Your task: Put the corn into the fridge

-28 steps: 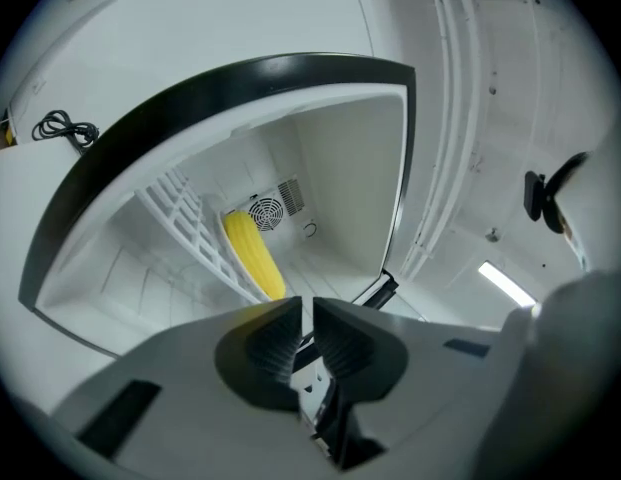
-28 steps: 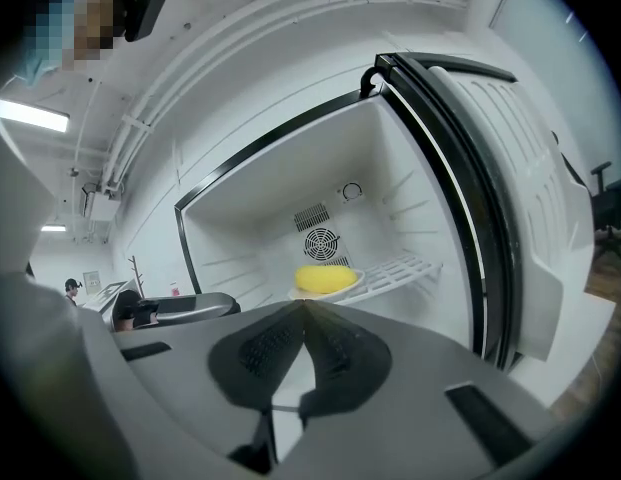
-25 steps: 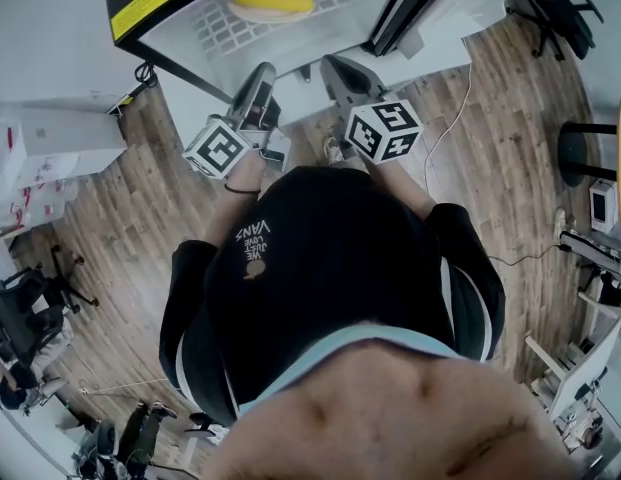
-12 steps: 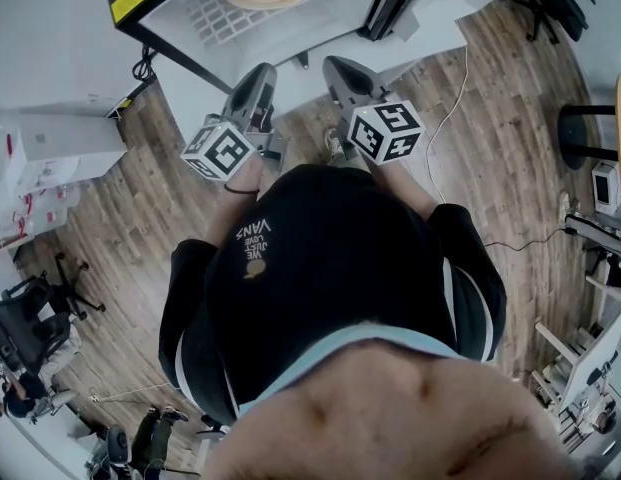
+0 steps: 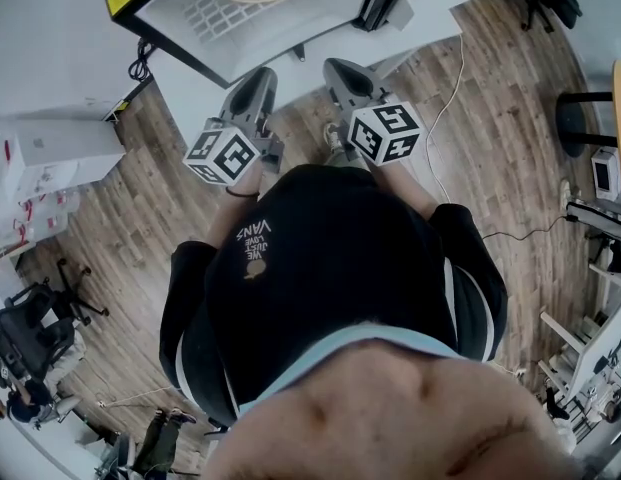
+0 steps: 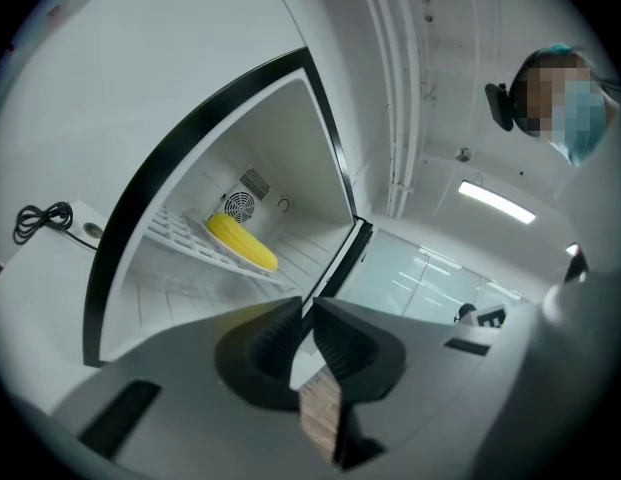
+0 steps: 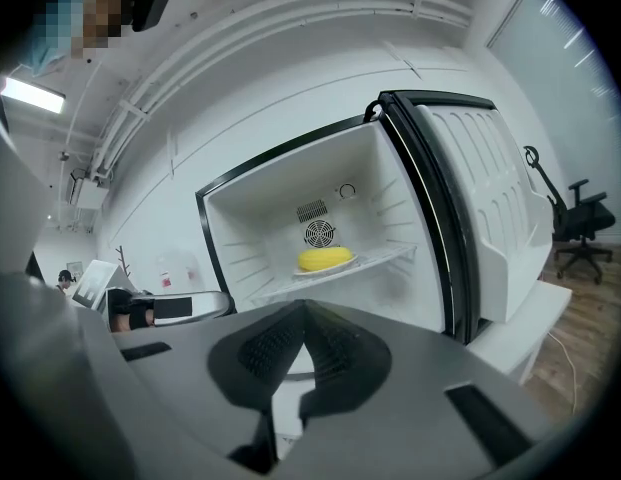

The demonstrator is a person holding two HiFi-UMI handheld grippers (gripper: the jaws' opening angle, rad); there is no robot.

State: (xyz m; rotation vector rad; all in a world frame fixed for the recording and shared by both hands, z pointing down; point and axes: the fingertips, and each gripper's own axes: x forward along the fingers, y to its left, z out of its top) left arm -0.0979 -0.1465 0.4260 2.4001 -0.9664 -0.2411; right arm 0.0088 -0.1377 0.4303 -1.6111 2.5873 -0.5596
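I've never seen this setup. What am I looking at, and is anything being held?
No robot here: a person holds a hand tool with two jaws in each hand. The head view comes from a camera on the person's head, looking down at the left gripper and right gripper; the patterned cubes are part of them. The other two pictures come from cameras riding on each gripper. Both face an open fridge, where yellow corn lies on a plate inside. Both pairs of jaws are closed and hold nothing.

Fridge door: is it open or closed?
Open. The door stands swung aside, and the corn lies on a shelf inside the fridge.
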